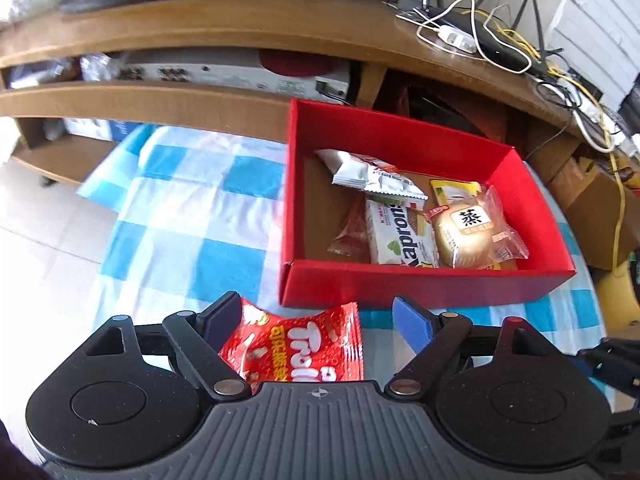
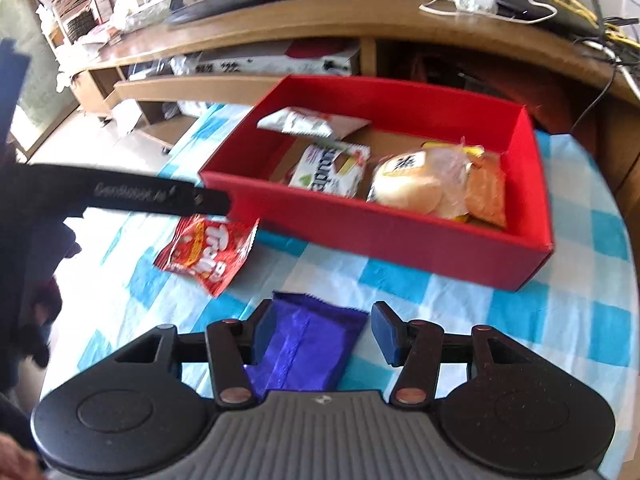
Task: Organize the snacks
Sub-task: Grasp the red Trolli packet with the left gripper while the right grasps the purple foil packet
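- Near the red box (image 1: 420, 284), the left gripper (image 1: 316, 320) gapes wide around a red candy packet (image 1: 296, 352), its right pad clear.
- The right gripper (image 2: 324, 330) stands open over a purple wrapper (image 2: 304, 348), right pad apart.

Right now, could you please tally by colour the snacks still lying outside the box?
red packet: 1
purple packet: 1
Total: 2
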### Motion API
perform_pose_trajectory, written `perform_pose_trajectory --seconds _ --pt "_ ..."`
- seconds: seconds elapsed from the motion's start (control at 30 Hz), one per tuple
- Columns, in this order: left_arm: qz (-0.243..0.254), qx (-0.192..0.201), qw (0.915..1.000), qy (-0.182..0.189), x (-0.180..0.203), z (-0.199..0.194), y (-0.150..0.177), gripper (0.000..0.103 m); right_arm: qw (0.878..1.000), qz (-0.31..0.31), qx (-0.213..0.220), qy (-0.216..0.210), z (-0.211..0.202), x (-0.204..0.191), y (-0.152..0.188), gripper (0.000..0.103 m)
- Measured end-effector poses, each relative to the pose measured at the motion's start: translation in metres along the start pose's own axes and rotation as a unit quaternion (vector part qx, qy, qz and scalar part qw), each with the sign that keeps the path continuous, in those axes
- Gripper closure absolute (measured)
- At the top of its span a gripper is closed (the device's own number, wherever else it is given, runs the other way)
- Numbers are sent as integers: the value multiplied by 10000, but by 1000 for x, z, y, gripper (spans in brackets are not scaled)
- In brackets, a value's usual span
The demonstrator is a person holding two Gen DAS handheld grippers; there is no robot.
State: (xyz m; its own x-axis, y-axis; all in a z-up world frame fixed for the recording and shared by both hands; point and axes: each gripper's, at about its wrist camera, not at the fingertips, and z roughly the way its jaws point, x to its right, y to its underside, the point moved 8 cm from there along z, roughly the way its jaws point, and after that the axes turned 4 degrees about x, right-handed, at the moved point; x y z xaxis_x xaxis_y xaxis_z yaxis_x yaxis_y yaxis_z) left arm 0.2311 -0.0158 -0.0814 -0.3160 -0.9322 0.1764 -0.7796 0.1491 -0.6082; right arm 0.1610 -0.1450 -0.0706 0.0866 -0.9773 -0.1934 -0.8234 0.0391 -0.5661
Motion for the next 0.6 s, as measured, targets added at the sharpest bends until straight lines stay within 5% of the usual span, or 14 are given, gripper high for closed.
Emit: perform_pose_trajectory --seconds 0.6 --pt "846 -556 9931 594 0 56 16 15 9988 130 -453 -151 23 -3 15 34"
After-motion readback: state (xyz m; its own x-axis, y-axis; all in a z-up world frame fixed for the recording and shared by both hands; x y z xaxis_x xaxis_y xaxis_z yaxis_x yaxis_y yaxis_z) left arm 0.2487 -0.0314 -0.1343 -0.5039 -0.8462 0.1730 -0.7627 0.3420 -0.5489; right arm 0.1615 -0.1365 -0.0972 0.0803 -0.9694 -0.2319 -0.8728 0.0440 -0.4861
